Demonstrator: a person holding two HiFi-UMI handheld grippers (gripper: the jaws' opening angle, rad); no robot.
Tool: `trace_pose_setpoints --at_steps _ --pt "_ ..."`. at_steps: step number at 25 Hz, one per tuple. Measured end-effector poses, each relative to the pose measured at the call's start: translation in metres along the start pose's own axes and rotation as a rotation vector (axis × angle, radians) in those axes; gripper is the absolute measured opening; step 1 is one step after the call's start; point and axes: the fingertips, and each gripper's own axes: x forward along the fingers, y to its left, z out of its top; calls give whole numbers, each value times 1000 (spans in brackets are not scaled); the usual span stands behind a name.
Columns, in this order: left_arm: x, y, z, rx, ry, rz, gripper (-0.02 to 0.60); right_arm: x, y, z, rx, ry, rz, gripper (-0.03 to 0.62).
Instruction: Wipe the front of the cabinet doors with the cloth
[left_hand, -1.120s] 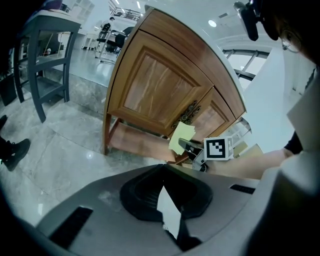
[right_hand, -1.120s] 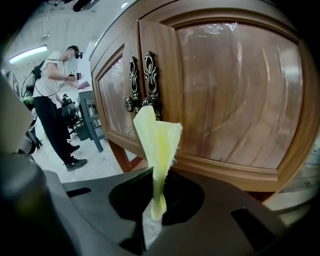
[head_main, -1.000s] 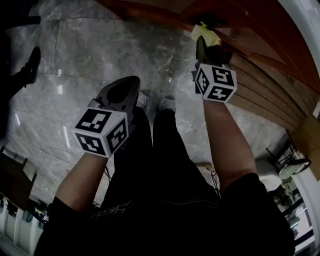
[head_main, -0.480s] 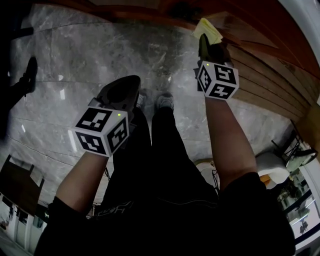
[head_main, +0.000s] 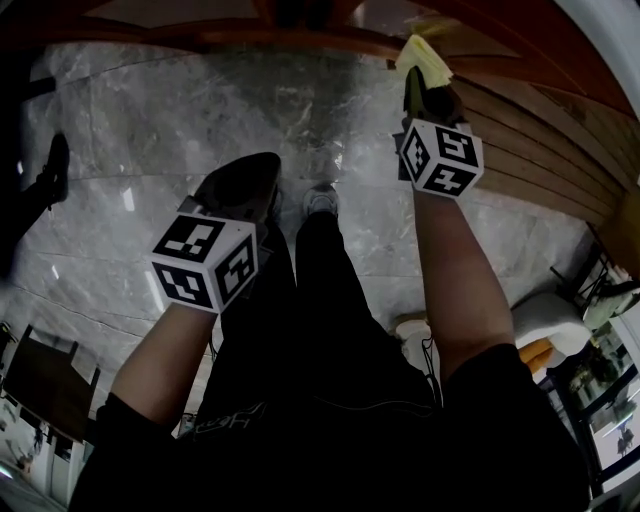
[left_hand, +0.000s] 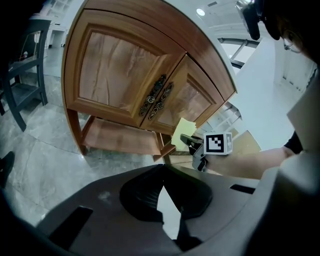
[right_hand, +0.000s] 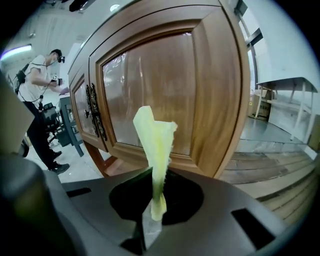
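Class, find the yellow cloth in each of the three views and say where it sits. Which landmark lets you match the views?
Head view: yellow cloth near the top edge, right of centre, against the wood.
Left gripper view: just right of centre, below the cabinet doors.
Right gripper view: at centre, standing up, clamped in the right gripper.
Shared landmark: the wooden cabinet.

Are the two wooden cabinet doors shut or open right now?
Shut. The left gripper view shows both wooden cabinet doors flush in the frame, edges meeting at the dark ornate handles, no gap.
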Motion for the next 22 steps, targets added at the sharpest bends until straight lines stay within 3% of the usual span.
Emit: trace_pose_setpoints --at_steps 14,22 --pt "44 -61 -14 48 66 -57 6 -35 -93 -23 59 -10 -116 41" --pt "63 -84 1 66 63 -45 6 -66 -113 -28 92 -17 -101 41"
